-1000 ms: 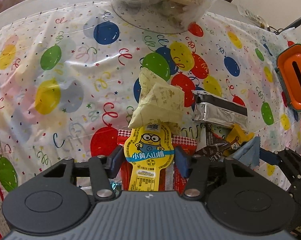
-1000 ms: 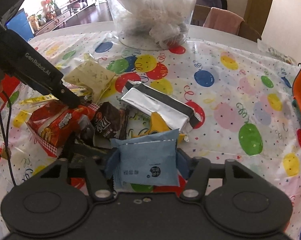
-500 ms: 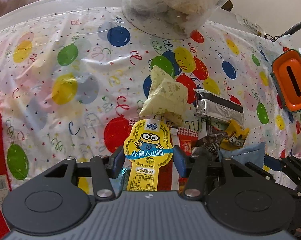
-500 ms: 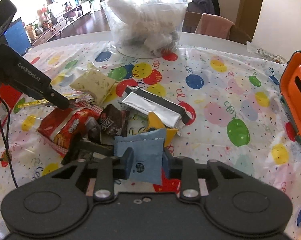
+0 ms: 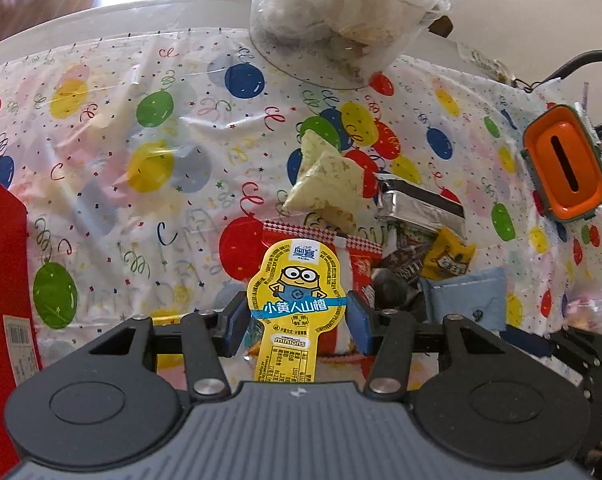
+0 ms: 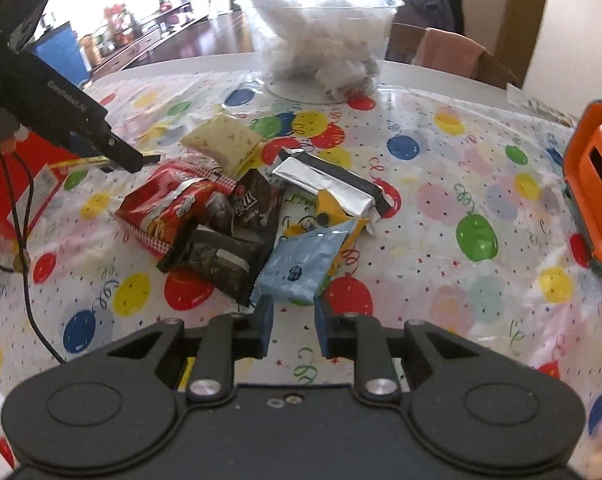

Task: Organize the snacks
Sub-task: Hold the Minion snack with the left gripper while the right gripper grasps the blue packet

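1. Left hand-held gripper [image 5: 297,320] is clamped on a yellow cartoon snack pack [image 5: 296,300], lifted clear of the pile.
2. Right hand-held gripper [image 6: 293,330] is closed down with nothing between its pads; the blue packet [image 6: 301,268] lies on the counter [image 6: 441,160] just ahead of them.
3. Step: sorting picked snacks.
4. Next, likely: carry the yellow pack to the clear tub [image 5: 341,20], and regrasp the blue packet.
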